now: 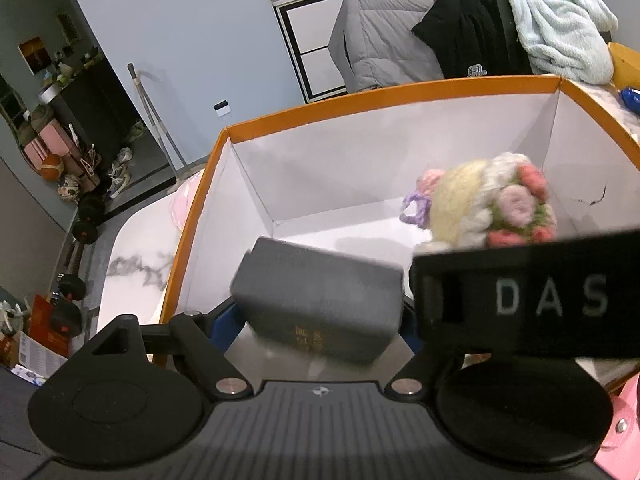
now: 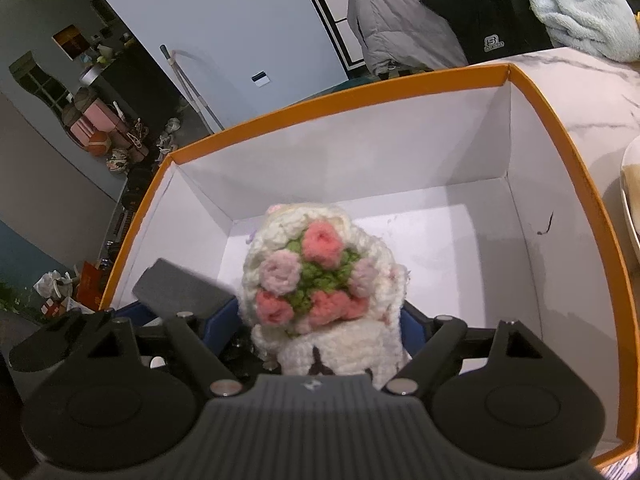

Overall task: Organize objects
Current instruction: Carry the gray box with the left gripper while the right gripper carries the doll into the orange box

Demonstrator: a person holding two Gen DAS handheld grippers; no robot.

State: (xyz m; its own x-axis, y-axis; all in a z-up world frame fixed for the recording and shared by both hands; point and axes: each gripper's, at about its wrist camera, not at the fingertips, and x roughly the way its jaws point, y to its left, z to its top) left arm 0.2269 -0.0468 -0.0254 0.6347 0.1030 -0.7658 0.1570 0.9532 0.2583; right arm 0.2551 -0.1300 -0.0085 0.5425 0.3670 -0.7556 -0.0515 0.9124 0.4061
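The orange-rimmed white cardboard box (image 2: pixel 532 92) on the marble surface (image 2: pixel 592 80) contains a grey rectangular case (image 1: pixel 320 300) and a cream crocheted flower doll (image 2: pixel 320 276). The case lies blurred between the spread jaws of the left gripper (image 1: pixel 320 320), the doll between those of the right gripper (image 2: pixel 320 320); whether either is pressed I cannot tell. Only the left view shows a black band lettered "DAS" (image 1: pixel 532 300) beside the box.

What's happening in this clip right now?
A person is loading an orange box with white inside, using handheld tongs. The left tongs have a dark grey box between the fingers, down inside the orange box; the right tongs have a crocheted doll with knitted flowers. Both look about to be let go; whether the pads still press is unclear.
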